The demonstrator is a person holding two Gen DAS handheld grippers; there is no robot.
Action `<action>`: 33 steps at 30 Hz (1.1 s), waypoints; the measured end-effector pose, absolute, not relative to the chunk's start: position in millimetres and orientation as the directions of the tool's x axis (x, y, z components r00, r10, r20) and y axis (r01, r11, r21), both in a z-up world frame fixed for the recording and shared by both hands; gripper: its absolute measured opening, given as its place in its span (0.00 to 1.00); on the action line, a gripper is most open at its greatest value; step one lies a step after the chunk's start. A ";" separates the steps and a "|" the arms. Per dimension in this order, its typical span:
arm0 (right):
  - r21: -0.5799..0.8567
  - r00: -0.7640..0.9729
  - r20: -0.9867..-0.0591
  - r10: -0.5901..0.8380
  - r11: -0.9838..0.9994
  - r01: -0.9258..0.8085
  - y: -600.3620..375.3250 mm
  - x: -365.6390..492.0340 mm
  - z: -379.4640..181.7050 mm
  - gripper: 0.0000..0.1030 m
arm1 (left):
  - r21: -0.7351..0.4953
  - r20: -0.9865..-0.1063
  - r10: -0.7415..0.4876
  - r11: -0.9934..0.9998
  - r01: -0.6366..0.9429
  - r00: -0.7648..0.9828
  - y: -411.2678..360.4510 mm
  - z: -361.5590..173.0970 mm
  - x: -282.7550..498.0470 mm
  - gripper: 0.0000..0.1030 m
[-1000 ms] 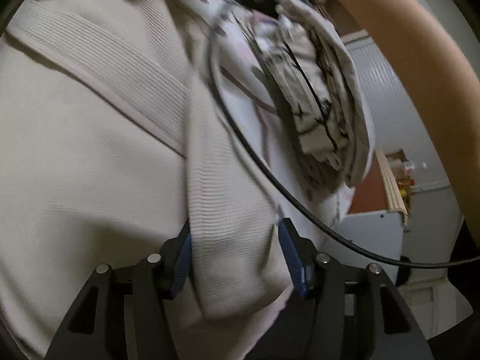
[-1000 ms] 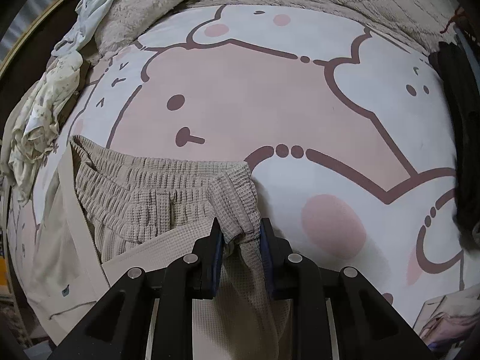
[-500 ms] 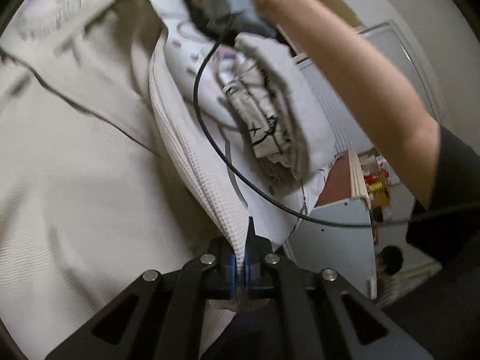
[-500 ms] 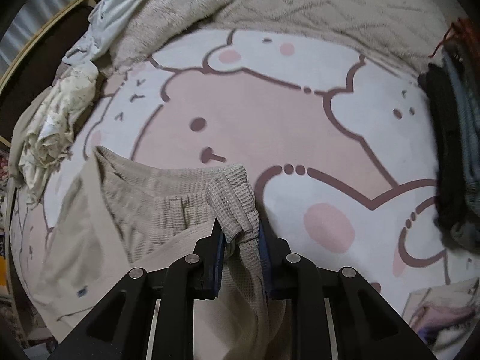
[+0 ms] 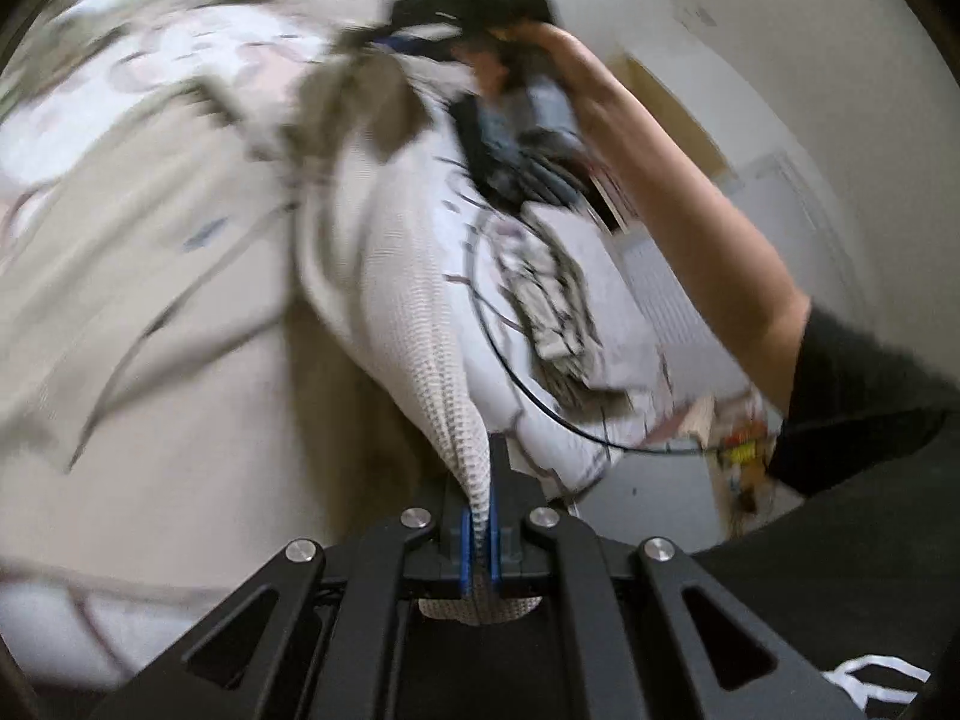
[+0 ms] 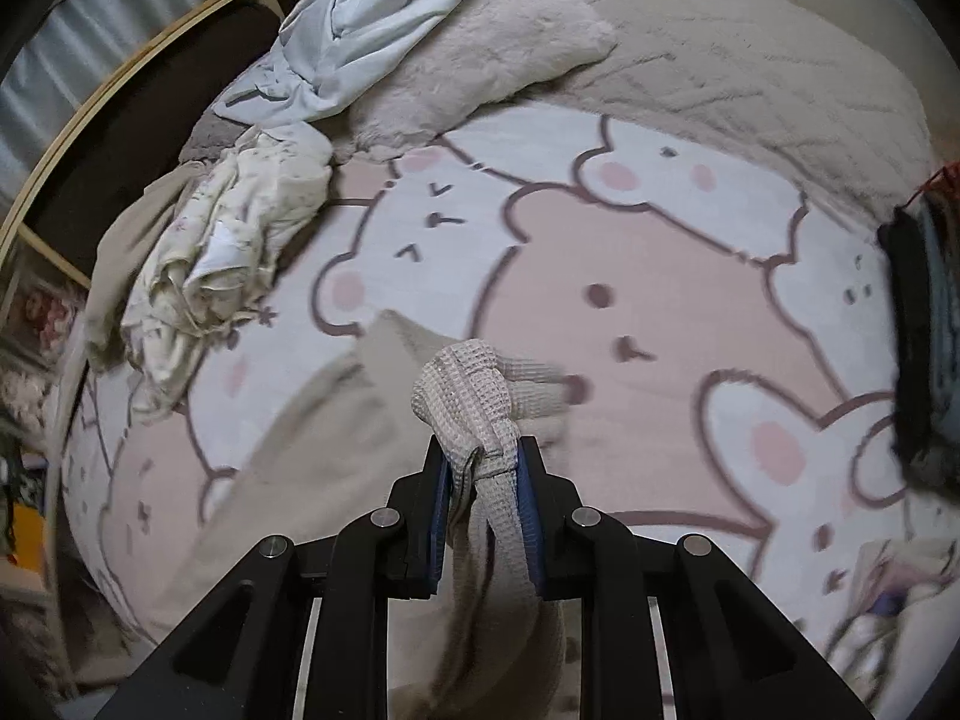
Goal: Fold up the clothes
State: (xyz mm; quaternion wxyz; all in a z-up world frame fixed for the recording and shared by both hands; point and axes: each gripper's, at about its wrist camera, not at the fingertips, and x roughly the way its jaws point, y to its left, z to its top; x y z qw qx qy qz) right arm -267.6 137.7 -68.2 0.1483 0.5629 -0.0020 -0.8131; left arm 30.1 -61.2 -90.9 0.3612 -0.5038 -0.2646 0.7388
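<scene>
A beige waffle-knit garment (image 5: pixel 408 312) hangs between both grippers over the bed. My left gripper (image 5: pixel 478 531) is shut on a thin edge of it, and the cloth stretches up and away, blurred by motion. My right gripper (image 6: pixel 480 474) is shut on a bunched waistband part of the same garment (image 6: pixel 465 396), lifted above the cartoon-bear blanket (image 6: pixel 630 324). The rest of the garment (image 6: pixel 312 450) drapes down to the left, blurred. The right gripper's body and the person's arm (image 5: pixel 678 204) show in the left wrist view.
A crumpled cream floral garment (image 6: pixel 222 252) and a pale blue one (image 6: pixel 360 30) lie at the bed's far left. A fluffy beige blanket (image 6: pixel 690 60) covers the far end. Dark folded clothes (image 6: pixel 924 330) sit at the right edge. A patterned folded stack (image 5: pixel 552 312) lies near a black cable (image 5: pixel 540 402).
Both grippers have risen, lifting the beige garment off the blanket. The left gripper closed from open onto the garment's edge. Less of the garment now lies flat on the bed.
</scene>
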 end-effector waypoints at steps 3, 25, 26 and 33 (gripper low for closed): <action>0.166 -0.302 -0.926 -0.225 -0.963 0.211 104.8 -271.5 -78.6 0.21 | -0.791 -0.528 0.796 -0.588 -0.169 -0.297 -103.8 -103.7 37.2 0.04; 0.294 -0.306 -0.917 -0.258 -0.952 -0.079 11.2 -335.2 -171.0 0.51 | -0.651 -0.718 0.580 -0.755 0.076 -0.385 -228.6 -179.0 1.3 0.04; 0.362 -0.318 -0.892 -0.319 -0.929 -0.082 16.4 -335.2 -167.5 0.71 | -0.643 -0.729 0.576 -0.761 0.083 -0.370 -230.6 -184.6 -0.5 0.05; 0.521 -0.368 -0.790 -0.490 -0.853 0.017 76.6 -325.8 -107.6 0.78 | -0.688 -0.711 0.616 -0.709 0.153 -0.340 -250.7 -202.0 4.5 0.09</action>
